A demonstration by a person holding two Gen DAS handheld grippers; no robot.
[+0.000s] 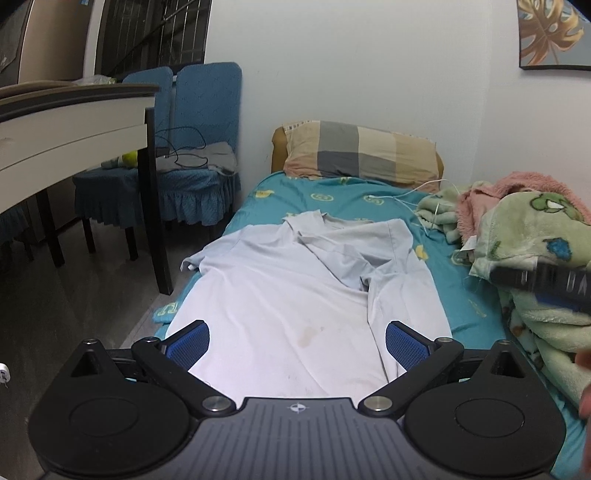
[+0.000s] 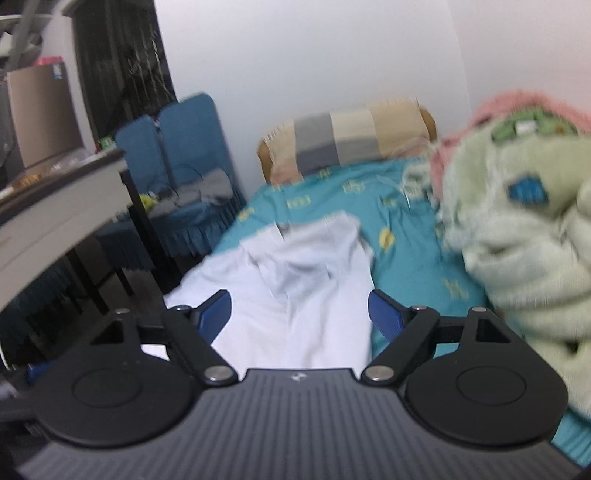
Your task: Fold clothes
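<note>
Pale blue-white shirt [image 1: 295, 280] lies spread along a teal sheet [image 1: 332, 195] on a bed, collar toward a checked pillow [image 1: 362, 155] at the far end, one sleeve folded across the chest. No lettering on the shirt can be read; the sheet carries small yellow motifs too small to make out.

Left gripper [image 1: 297, 343] hovers over the shirt's hem, its blue pads spread wide, holding nothing. Right gripper [image 2: 299, 314] is likewise wide open and empty above the shirt.

A green fleece blanket [image 1: 535, 266] with pink lining is heaped along the right side of the bed, beside the shirt. A white cable [image 1: 406, 194] trails near the pillow. Left of the bed stand blue-covered chairs [image 1: 192, 147] and a white table [image 1: 66, 125].

The left view alone shows a leaf picture [image 1: 554, 33] on the wall and a blurred dark object at the right edge. The right view is motion-blurred and shows a cardboard box [image 2: 44, 114] on the table.
</note>
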